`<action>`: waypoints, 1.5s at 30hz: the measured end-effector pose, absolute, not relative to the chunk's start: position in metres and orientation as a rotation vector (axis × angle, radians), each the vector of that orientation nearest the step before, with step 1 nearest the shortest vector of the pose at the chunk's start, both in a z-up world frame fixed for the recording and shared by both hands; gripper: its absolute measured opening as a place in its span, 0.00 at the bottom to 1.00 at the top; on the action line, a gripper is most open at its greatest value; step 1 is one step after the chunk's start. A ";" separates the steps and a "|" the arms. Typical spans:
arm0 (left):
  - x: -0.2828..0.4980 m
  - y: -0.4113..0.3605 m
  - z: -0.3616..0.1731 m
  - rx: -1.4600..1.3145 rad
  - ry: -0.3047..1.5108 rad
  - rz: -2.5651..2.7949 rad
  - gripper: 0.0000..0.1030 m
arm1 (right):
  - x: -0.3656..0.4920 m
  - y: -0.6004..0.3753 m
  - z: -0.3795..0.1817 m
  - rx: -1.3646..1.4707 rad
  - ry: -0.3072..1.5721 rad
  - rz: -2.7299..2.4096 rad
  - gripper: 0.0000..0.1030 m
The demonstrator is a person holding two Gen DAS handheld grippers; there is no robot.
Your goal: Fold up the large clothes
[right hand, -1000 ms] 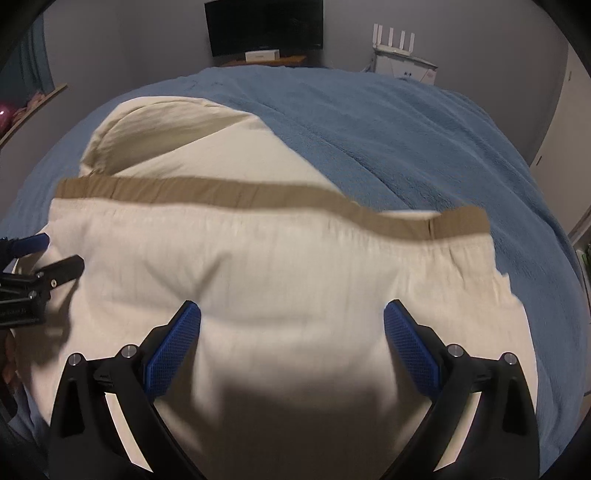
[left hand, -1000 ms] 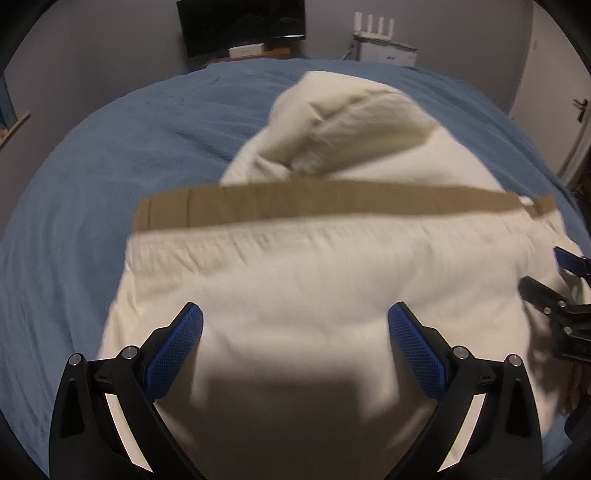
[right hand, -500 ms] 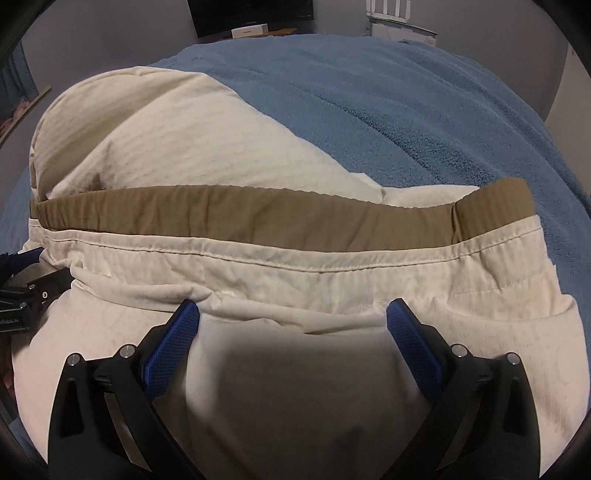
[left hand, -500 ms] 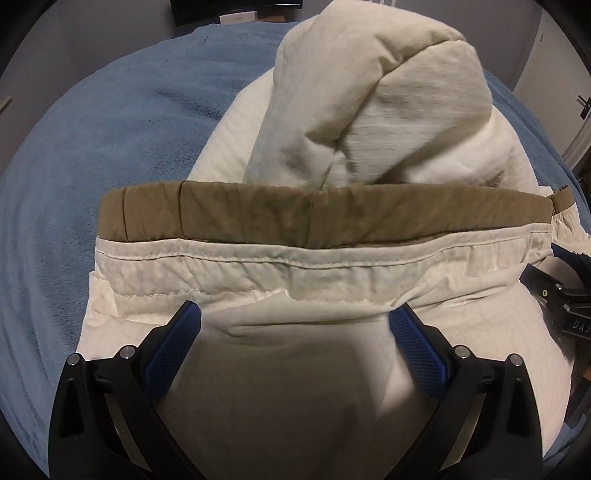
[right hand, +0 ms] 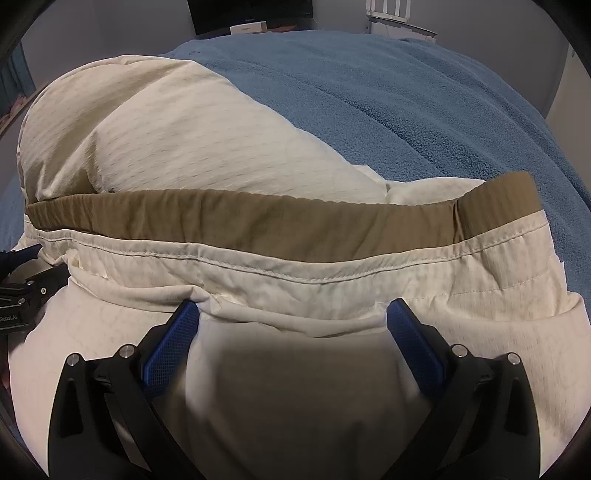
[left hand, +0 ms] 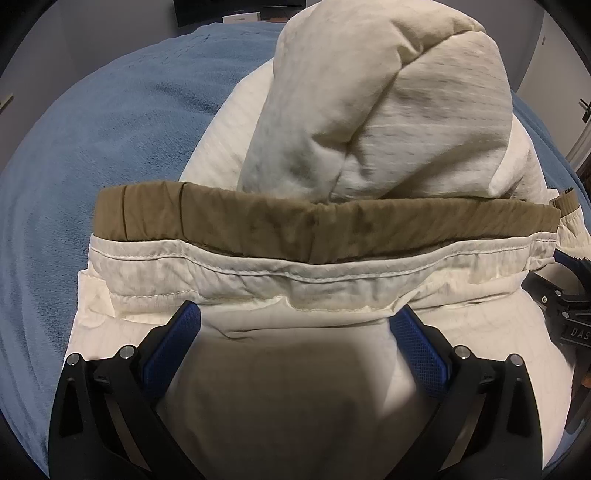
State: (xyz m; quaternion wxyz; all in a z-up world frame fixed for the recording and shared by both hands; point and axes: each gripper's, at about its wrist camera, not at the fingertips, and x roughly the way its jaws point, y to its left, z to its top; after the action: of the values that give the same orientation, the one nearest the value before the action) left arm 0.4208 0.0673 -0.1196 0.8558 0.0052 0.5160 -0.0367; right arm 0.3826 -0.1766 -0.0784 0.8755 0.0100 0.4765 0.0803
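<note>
A cream garment [left hand: 295,288] with a tan waistband [left hand: 314,229] lies on the blue bedspread [left hand: 92,155]; it also shows in the right wrist view [right hand: 258,280], with its band [right hand: 258,221]. A bunched cream part [left hand: 388,103] rises behind the band. My left gripper [left hand: 295,321] is open, fingers spread over the garment's folded edge. My right gripper [right hand: 291,317] is open likewise, further right on the same edge. Each gripper shows at the side of the other's view [left hand: 565,299] [right hand: 26,284].
The blue bedspread [right hand: 424,103] extends to the far right and left of the garment. A dark screen [right hand: 251,11] and a white router [right hand: 388,11] stand by the far wall. A door [left hand: 583,110] is at the right.
Both grippers have moved forward and down toward the waistband, which now looms larger. The bunched cream part fills more of the view. Both stay open.
</note>
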 end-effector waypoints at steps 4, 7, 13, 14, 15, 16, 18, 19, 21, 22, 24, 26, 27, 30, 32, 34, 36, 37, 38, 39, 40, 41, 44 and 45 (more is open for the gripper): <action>0.421 0.065 -0.122 0.010 1.081 -0.077 0.95 | 0.382 -0.171 -0.079 0.021 0.996 0.166 0.94; 0.420 0.067 -0.122 0.009 1.078 -0.077 0.95 | 0.382 -0.170 -0.079 0.022 0.996 0.164 0.94; 0.419 0.068 -0.124 0.006 1.071 -0.078 0.95 | 0.383 -0.168 -0.078 0.023 0.996 0.162 0.95; 0.419 0.068 -0.125 0.006 1.069 -0.077 0.95 | 0.383 -0.167 -0.078 0.024 0.995 0.162 0.95; 0.419 0.068 -0.125 0.005 1.066 -0.077 0.95 | 0.383 -0.167 -0.078 0.024 0.995 0.161 0.95; 0.419 0.068 -0.127 0.005 1.064 -0.077 0.95 | 0.383 -0.166 -0.078 0.024 0.995 0.161 0.95; 0.417 0.069 -0.127 0.005 1.059 -0.077 0.95 | 0.376 -0.165 -0.080 0.025 0.993 0.159 0.95; 0.418 0.068 -0.131 0.004 1.057 -0.076 0.95 | 0.377 -0.165 -0.081 0.025 0.992 0.159 0.95; 0.418 0.069 -0.132 0.004 1.053 -0.076 0.95 | 0.377 -0.165 -0.081 0.026 0.992 0.158 0.95; 0.416 0.069 -0.131 0.004 1.052 -0.075 0.95 | 0.377 -0.165 -0.081 0.026 0.992 0.157 0.95; 0.414 0.069 -0.130 0.003 1.045 -0.075 0.95 | 0.376 -0.165 -0.081 0.026 0.991 0.157 0.95; 0.411 0.070 -0.130 0.000 1.032 -0.076 0.95 | 0.375 -0.166 -0.081 0.027 0.982 0.156 0.95; 0.408 0.071 -0.130 -0.001 1.023 -0.076 0.95 | 0.372 -0.165 -0.081 0.028 0.971 0.156 0.95; 0.398 0.070 -0.126 0.007 1.005 -0.070 0.95 | 0.360 -0.164 -0.076 0.022 0.935 0.150 0.94; 0.386 0.072 -0.119 0.007 0.983 -0.074 0.95 | 0.347 -0.165 -0.069 0.020 0.910 0.160 0.94; 0.368 0.079 -0.111 0.005 0.961 -0.078 0.95 | 0.328 -0.176 -0.054 0.024 0.834 0.153 0.94; 0.345 0.089 -0.104 0.019 0.937 -0.107 0.95 | 0.308 -0.190 -0.045 0.000 0.783 0.145 0.94; 0.335 0.094 -0.102 0.023 0.932 -0.121 0.95 | 0.298 -0.201 -0.045 -0.004 0.778 0.148 0.94; 0.325 0.100 -0.101 0.024 0.931 -0.136 0.95 | 0.287 -0.213 -0.046 0.003 0.770 0.159 0.94; 0.315 0.108 -0.102 0.020 0.935 -0.147 0.95 | 0.279 -0.219 -0.048 -0.002 0.761 0.160 0.94; 0.309 0.114 -0.104 0.015 0.939 -0.150 0.95 | 0.270 -0.227 -0.053 -0.030 0.761 0.152 0.93; 0.305 0.118 -0.108 0.013 0.939 -0.152 0.95 | 0.265 -0.235 -0.058 -0.037 0.762 0.152 0.93; 0.305 0.124 -0.123 0.003 0.955 -0.159 0.95 | 0.259 -0.251 -0.074 0.011 0.777 0.155 0.93; 0.306 0.122 -0.124 0.014 0.960 -0.148 0.95 | 0.261 -0.250 -0.076 0.015 0.796 0.149 0.93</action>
State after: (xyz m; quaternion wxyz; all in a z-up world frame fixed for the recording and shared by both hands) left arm 0.3059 0.1218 -0.1235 0.8842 0.0067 0.4615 -0.0713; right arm 0.2614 -0.2496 -0.0765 0.9192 0.0071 0.3870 0.0726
